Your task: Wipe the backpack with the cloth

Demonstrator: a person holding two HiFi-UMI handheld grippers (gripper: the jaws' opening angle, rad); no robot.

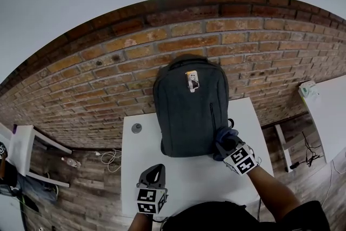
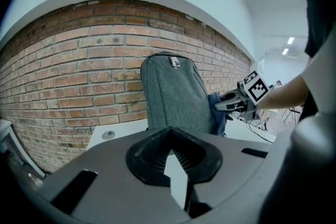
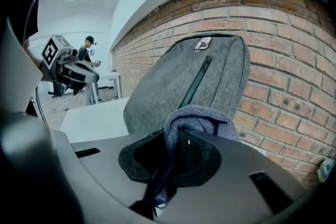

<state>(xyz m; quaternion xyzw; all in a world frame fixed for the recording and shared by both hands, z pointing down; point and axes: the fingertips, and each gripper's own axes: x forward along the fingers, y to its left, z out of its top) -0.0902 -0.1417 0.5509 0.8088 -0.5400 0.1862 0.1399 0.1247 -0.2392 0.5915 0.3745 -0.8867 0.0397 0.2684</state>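
Observation:
A dark grey backpack [image 1: 189,111] stands upright on the white table [image 1: 184,178], leaning against the brick wall [image 1: 108,73]. My right gripper [image 1: 227,143] is at the backpack's lower right corner, shut on a blue-grey cloth [image 1: 221,135] that touches the fabric. In the right gripper view the cloth [image 3: 197,118] bulges out between the jaws, right in front of the backpack [image 3: 184,81]. My left gripper [image 1: 157,169] hovers over the table's front, left of and short of the backpack, jaws closed with nothing in them. The left gripper view shows the backpack [image 2: 173,92] and the right gripper [image 2: 231,104] at its side.
A small round grey disc [image 1: 136,127] lies on the table left of the backpack. A second white table [image 1: 330,111] stands to the right, a white chair [image 1: 24,149] to the left. Cables [image 1: 111,157] lie on the wooden floor. A person [image 3: 86,50] stands far back.

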